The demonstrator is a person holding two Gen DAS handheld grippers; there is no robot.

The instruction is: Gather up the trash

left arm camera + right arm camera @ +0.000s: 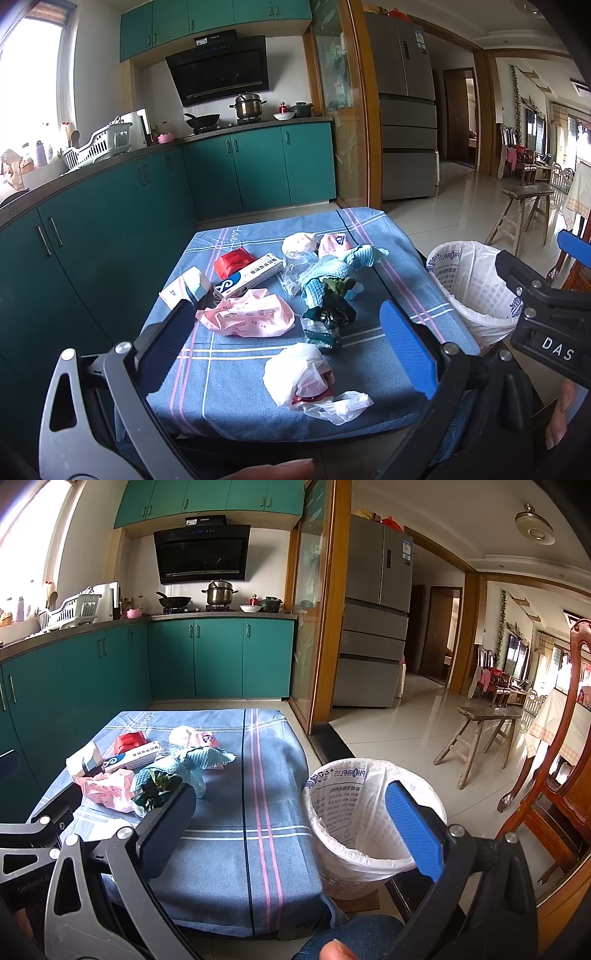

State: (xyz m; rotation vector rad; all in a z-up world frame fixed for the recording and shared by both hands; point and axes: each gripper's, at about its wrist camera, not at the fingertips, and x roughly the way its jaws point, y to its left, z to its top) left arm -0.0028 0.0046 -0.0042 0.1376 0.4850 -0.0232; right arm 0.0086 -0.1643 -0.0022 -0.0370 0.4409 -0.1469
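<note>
Trash lies on a table covered by a blue checked cloth (229,384): a white plastic bag (299,373) nearest me, a pink bag (247,314), a dark green wrapper (325,321), a white-and-blue box (247,277), a red packet (232,260), a small carton (184,286) and teal crumpled paper (332,269). A bin with a white liner (369,812) stands at the table's right edge. My left gripper (286,314) hovers open above the near trash, holding nothing. My right gripper (291,794) is open and empty, between the bare cloth (240,812) and the bin.
Teal kitchen cabinets (110,229) run along the left and back. A wooden door frame (325,627) and a fridge (376,609) stand behind the table. On the tiled floor to the right are a wooden stool (480,734) and a wooden chair (554,775).
</note>
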